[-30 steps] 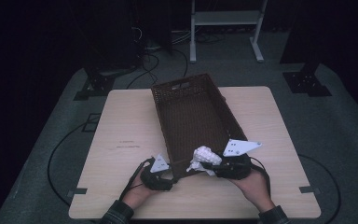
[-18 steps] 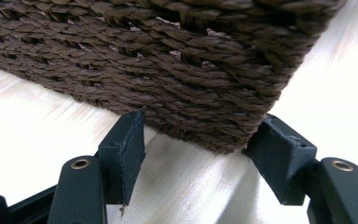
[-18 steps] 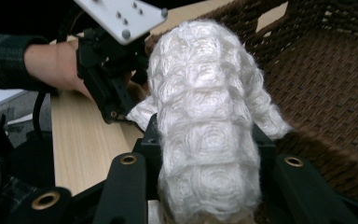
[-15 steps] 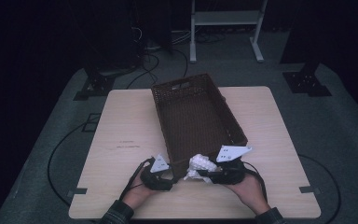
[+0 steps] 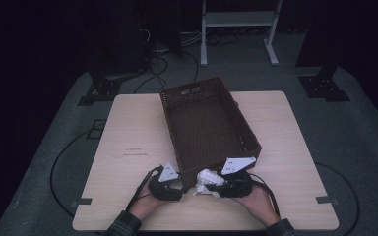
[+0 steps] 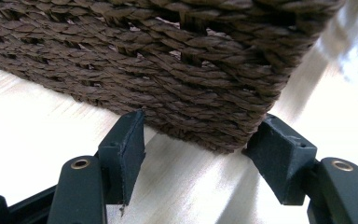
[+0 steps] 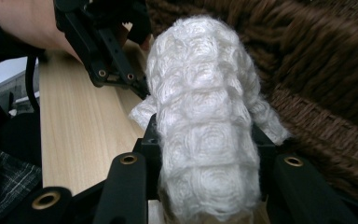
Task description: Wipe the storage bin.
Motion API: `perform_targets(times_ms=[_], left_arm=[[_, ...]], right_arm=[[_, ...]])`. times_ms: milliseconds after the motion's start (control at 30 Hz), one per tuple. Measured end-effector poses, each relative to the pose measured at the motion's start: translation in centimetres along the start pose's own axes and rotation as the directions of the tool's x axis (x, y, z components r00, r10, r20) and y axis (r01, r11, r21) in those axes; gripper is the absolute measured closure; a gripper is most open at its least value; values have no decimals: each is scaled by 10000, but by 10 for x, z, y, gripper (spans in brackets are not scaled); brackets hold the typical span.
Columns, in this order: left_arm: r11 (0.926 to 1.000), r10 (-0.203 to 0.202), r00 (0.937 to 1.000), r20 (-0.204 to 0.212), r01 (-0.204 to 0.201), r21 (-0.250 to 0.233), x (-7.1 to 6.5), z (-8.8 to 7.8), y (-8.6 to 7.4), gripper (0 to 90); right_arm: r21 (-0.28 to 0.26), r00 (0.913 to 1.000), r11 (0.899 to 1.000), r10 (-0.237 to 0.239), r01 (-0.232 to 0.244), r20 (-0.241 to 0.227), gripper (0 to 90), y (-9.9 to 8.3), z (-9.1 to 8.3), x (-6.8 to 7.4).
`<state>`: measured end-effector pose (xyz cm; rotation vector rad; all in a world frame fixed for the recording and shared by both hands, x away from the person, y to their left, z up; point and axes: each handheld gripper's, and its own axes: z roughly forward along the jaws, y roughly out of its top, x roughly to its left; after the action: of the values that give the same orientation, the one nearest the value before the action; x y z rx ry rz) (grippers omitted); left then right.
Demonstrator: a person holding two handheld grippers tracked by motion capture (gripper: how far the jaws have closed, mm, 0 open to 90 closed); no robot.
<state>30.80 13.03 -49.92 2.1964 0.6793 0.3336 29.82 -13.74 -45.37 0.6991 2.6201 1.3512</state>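
A brown wicker basket point(image 5: 209, 125) stands on the wooden table point(image 5: 128, 132). My left gripper point(image 5: 182, 187) is at its near corner. In the left gripper view the jaws point(image 6: 200, 144) straddle that corner of the basket point(image 6: 168, 60), and both tips rest against the weave. My right gripper point(image 5: 208, 187) is shut on a crumpled white cloth point(image 5: 209, 177), low over the table just outside the basket's near wall. In the right gripper view the cloth point(image 7: 205, 102) bulges up between the jaws point(image 7: 205, 144), with the basket wall point(image 7: 317, 84) to its right and the left gripper point(image 7: 107, 51) beyond.
The basket is empty inside. Bare tabletop lies to the left point(image 5: 133, 152) and right point(image 5: 290, 147) of it. A blurred patch of the white cloth point(image 6: 354, 37) shows past the basket corner. Dark floor with cables and a white stand point(image 5: 236, 19) surrounds the table.
My right gripper has come down and toward the person with the white cloth, from the basket's near rim to the table in front of it. The left gripper has stayed at the corner.
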Motion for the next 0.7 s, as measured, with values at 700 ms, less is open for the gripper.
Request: perform_targets(times_ms=[700], left_arm=[[10000, 34, 10000, 2, -34, 28, 0, 0, 0, 363]], right_arm=[[502, 9999, 9987, 59, -52, -129, 610, -4, 15, 1]])
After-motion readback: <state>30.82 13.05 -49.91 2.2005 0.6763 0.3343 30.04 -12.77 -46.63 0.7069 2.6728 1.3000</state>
